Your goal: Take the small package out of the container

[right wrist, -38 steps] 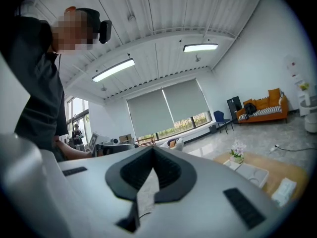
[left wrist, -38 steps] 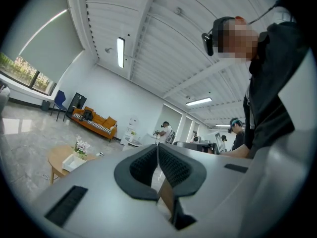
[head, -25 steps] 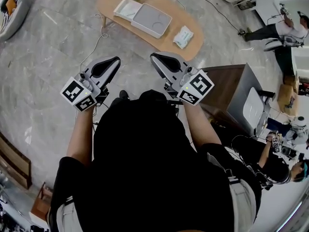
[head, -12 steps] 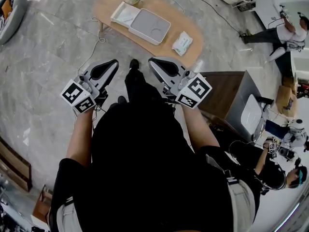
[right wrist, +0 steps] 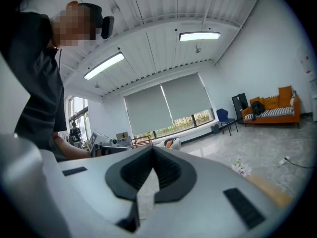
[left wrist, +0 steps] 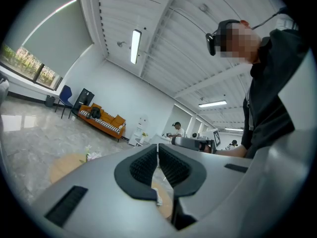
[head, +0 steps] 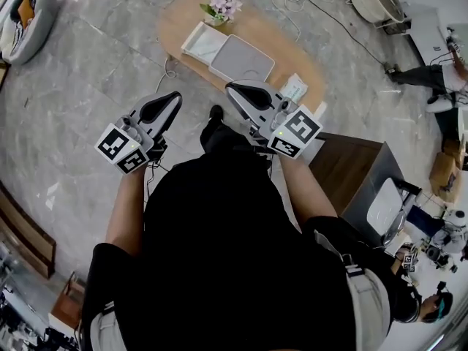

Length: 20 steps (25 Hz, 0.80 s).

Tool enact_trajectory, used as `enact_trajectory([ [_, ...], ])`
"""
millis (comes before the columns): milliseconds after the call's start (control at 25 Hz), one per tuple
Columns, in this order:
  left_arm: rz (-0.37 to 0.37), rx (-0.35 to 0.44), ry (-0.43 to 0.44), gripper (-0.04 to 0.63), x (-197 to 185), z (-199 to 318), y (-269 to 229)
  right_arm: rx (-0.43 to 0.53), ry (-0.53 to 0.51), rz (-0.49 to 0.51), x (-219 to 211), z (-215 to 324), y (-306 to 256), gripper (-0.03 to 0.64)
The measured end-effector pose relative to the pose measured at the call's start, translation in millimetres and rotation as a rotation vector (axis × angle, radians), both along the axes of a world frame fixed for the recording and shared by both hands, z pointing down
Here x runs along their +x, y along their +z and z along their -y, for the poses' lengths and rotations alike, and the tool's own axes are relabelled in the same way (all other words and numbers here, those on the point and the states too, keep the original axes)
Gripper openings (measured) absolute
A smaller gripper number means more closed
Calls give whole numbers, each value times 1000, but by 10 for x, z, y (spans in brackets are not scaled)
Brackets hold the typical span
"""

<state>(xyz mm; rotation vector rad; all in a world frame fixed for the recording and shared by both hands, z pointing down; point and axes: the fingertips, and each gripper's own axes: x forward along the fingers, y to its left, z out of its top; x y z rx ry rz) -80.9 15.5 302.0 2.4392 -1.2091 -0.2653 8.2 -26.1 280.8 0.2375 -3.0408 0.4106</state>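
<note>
Head view: a person stands on a grey stone floor (head: 88,72) and holds the left gripper (head: 178,95) and the right gripper (head: 231,87) level and side by side, both pointing toward a low oval wooden desk (head: 175,20). On the desk lie a white container (head: 243,57) under a grey lid, a white tray (head: 203,41) against its left side, flowers (head: 223,6) beyond the tray, and a small package (head: 295,88) on bare wood just right of the container, outside it. The right gripper overlaps the desk's near edge, with the package just beside its body. The left gripper is over the floor, well apart from the package.

Left gripper view: the left gripper (left wrist: 158,147) has its jaws pressed together with nothing between them. The desk (left wrist: 64,165) and flowers (left wrist: 90,155) appear low at left.

Right gripper view: the right gripper (right wrist: 152,148) has its jaws pressed together and is empty. The flowers (right wrist: 240,167) and desk (right wrist: 270,192) lie at right.
</note>
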Motion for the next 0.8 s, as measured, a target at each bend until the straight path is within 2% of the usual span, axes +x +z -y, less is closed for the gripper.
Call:
enact_trajectory([
  [280, 36, -21, -62, 23, -165, 828, -65, -13, -28, -11, -12, 930, 85, 11],
  [520, 39, -72, -103, 23, -263, 1354, 54, -21, -70, -32, -66, 1501, 271, 12],
  [720, 38, -99, -114, 23, -316, 1668, 222, 6, -128, -131, -217, 1843, 696, 14],
  [800, 33, -116, -121, 23, -384, 1779, 352, 31, -147, -191, -335, 1941, 898, 45],
])
